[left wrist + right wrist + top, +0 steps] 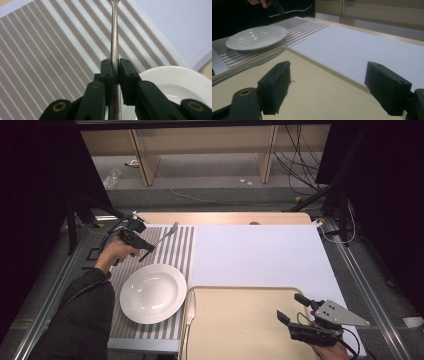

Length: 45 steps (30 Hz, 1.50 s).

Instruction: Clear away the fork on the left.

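Fork in my left tongs, above the striped mat!
My left gripper (145, 251) clamps the fork (165, 236) handle beyond the white plate (153, 293); my right gripper (295, 307) hangs wide open over the tray (240, 320).

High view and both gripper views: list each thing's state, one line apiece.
Fork: held in the air over the striped mat.
Left gripper: shut on the fork's handle.
Right gripper: open, nothing held, over the tray.
Plate: empty, on the mat.
Knife: flat on the tray's edge.
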Motion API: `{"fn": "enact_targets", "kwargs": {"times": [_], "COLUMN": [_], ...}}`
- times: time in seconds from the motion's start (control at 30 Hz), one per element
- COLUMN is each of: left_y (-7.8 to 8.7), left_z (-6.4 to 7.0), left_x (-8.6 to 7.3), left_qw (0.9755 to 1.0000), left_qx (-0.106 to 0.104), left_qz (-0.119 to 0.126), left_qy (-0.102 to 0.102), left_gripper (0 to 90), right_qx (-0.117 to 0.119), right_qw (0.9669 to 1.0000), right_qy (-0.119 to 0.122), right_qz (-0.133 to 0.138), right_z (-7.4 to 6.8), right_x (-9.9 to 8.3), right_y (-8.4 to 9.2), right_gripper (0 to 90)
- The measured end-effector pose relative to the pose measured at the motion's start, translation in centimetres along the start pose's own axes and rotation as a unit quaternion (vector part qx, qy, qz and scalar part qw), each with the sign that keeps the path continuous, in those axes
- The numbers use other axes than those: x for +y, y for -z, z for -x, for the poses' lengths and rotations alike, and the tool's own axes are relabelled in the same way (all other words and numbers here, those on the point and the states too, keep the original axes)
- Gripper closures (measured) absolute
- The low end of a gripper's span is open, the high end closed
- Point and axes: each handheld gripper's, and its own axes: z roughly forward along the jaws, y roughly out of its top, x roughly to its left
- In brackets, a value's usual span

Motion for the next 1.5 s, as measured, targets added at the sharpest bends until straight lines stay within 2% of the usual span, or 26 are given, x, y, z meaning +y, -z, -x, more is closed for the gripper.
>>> {"fn": "enact_targets", "kwargs": {"times": [0.27, 0.43, 0.53, 0.63, 0.7, 0.87, 0.93, 1.1, 1.37, 1.5], "left_y": [0.2, 0.2, 0.1, 0.0, 0.0, -0.4, -0.5, 0.0, 0.6, 0.1], "left_z": [2.3, 4.2, 5.8, 7.5, 8.6, 10.9, 11.8, 14.5, 17.9, 18.9], "left_x": [0.1, 0.2, 0.1, -0.1, -0.3, -0.9, -1.1, -1.7, -2.5, -3.1], "left_qw": [0.9993, 0.9981, 0.9968, 0.9949, 0.9936, 0.9907, 0.9887, 0.9838, 0.9774, 0.9758], "left_qx": [-0.028, -0.036, -0.043, -0.039, -0.055, -0.066, -0.075, -0.078, -0.087, -0.092], "left_qz": [0.013, 0.019, 0.024, 0.016, 0.024, 0.024, 0.021, 0.025, 0.031, 0.023], "left_qy": [-0.021, -0.046, -0.063, -0.091, -0.096, -0.117, -0.128, -0.159, -0.190, -0.197], "left_gripper": [81.4, 81.4, 81.4, 81.4, 81.4, 81.4, 81.4, 81.4, 81.4, 81.4], "right_qx": [-0.001, -0.002, -0.001, -0.001, -0.001, -0.002, -0.002, -0.002, -0.002, -0.002], "right_qw": [1.0000, 1.0000, 1.0000, 1.0000, 1.0000, 1.0000, 1.0000, 1.0000, 1.0000, 1.0000], "right_qy": [0.001, 0.001, -0.001, -0.002, 0.001, 0.002, 0.001, 0.000, 0.003, 0.003], "right_qz": [-0.002, -0.003, 0.001, 0.000, 0.000, -0.001, 0.001, -0.001, -0.001, -0.001], "right_z": [0.0, 0.1, 0.0, 0.0, 0.0, 0.0, 0.0, 0.0, -0.1, -0.1], "right_x": [0.0, 0.0, 0.0, 0.0, 0.0, 0.0, 0.0, 0.0, 0.0, 0.0], "right_y": [0.0, 0.0, 0.0, 0.0, 0.0, 0.0, 0.0, 0.0, 0.0, 0.0], "right_gripper": [21.7, 21.7, 21.8, 21.8, 21.7, 21.8, 21.8, 21.9, 21.9, 21.9]}}
